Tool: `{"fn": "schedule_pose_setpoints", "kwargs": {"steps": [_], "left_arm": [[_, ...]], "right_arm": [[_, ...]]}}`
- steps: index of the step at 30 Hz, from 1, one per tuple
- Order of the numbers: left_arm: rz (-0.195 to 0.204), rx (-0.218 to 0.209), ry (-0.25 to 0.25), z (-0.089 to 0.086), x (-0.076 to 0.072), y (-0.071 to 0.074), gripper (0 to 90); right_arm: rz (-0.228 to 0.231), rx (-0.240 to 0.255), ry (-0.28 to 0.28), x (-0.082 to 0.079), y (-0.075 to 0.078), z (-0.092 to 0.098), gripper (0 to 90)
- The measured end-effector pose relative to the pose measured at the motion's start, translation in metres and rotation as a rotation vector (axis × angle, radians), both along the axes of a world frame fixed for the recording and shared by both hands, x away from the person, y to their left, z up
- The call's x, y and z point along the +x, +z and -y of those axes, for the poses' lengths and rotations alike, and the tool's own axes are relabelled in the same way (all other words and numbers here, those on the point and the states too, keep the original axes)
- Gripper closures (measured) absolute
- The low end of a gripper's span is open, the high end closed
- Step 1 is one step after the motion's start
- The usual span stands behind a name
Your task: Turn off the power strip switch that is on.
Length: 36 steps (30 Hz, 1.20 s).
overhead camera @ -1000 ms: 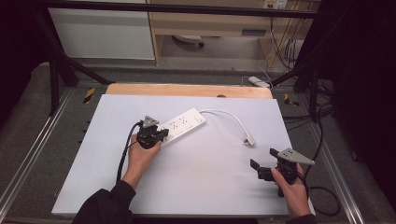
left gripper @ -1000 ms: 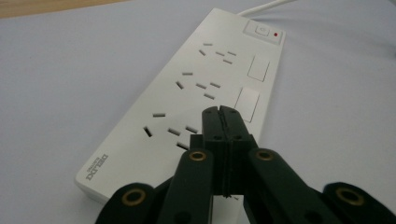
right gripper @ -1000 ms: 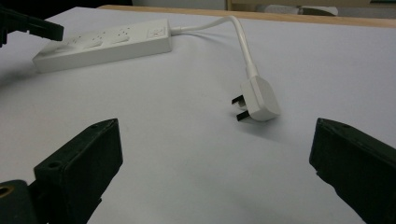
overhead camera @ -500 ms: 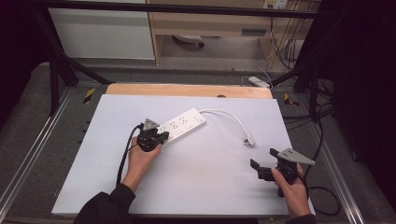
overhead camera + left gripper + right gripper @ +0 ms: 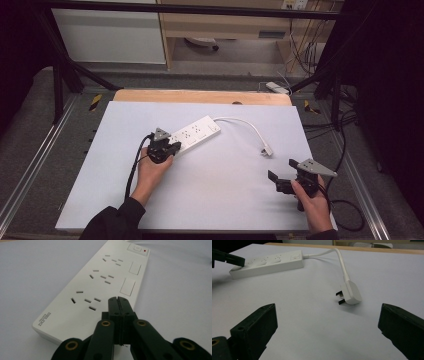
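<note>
Lying slantwise on the white table top [image 5: 210,200], the white power strip [image 5: 195,134] has the left gripper [image 5: 172,146] at its near end.

Its jaws are pressed together with nothing between them, their tips over the strip's end beside the nearest socket [image 5: 85,301]. The strip's cord [image 5: 245,124] curves off to the plug [image 5: 266,150], which lies on the table apart from both grippers. The right gripper [image 5: 283,169] rests near the table's front right corner, jaws spread wide and empty, facing the plug [image 5: 349,293].
</note>
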<state>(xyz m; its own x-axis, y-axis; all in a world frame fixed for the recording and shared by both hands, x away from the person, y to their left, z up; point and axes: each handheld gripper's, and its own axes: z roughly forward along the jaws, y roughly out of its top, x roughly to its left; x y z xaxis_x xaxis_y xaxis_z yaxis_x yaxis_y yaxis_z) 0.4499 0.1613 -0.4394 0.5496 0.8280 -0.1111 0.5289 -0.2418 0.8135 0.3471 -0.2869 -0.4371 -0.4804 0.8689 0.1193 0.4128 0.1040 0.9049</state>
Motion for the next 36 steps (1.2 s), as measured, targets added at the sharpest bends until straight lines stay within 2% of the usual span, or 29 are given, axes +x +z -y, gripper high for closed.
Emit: {"fn": "schedule_pose_setpoints", "kwargs": {"steps": [36], "left_arm": [[0.016, -0.001, -0.013, 0.0005, -0.0006, -0.0021, 90.0]], "right_arm": [[-0.001, 0.002, 0.002, -0.0003, 0.0001, -0.0003, 2.7]]}}
